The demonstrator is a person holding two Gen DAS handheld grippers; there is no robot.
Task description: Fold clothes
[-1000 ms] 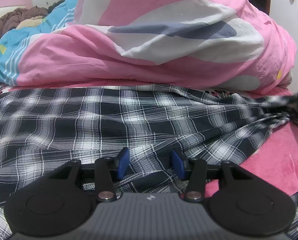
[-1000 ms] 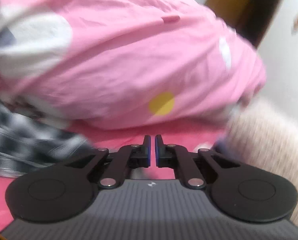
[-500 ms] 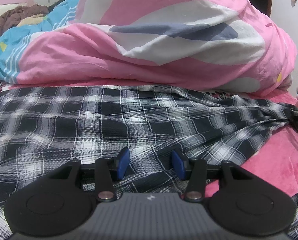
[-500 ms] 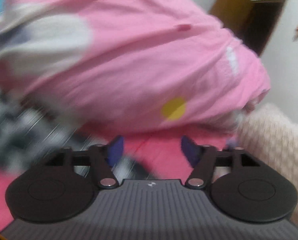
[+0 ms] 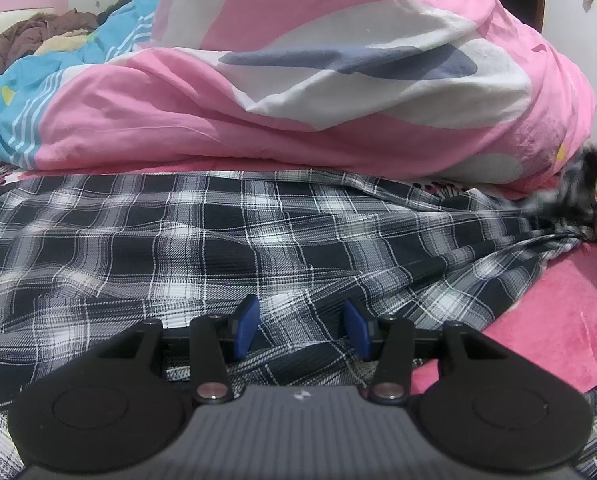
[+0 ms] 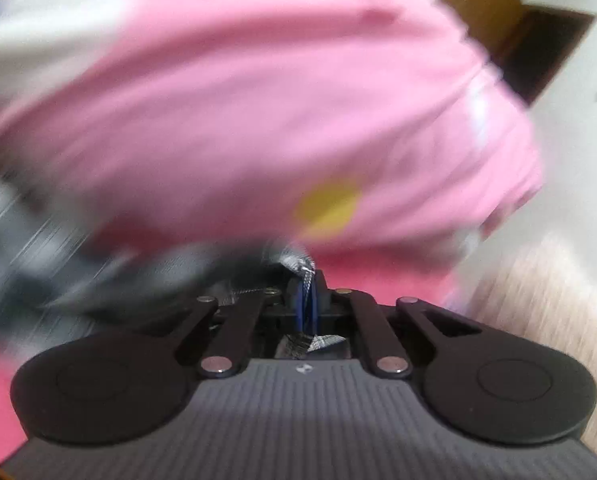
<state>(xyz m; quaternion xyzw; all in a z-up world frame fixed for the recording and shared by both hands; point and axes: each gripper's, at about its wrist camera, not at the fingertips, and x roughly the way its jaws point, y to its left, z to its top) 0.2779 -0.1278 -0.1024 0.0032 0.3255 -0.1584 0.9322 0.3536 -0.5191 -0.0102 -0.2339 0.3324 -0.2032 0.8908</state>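
Note:
A black-and-white plaid shirt (image 5: 218,240) lies spread across the pink bed sheet (image 5: 558,312). My left gripper (image 5: 302,330) hovers over the shirt's near edge. It is open: its blue pads (image 5: 246,326) stand apart and press on nothing. In the blurred right wrist view my right gripper (image 6: 307,300) is closing, its pads nearly together with a fold of the plaid shirt (image 6: 294,264) pinched between them. In the left wrist view the shirt's far right end (image 5: 578,192) is bunched, lifted and blurred.
A big pink, white and grey quilt (image 5: 338,100) is heaped just behind the shirt, with a blue striped part at the left. Brown clothes (image 5: 38,36) lie at the back left. A cream knitted cloth (image 6: 558,300) and a wooden door frame (image 6: 510,36) are at the right.
My right gripper went from shut on nothing to wide open, then closed on the shirt's right end. That end now rises, bunched, by the quilt. The left gripper stays as it was.

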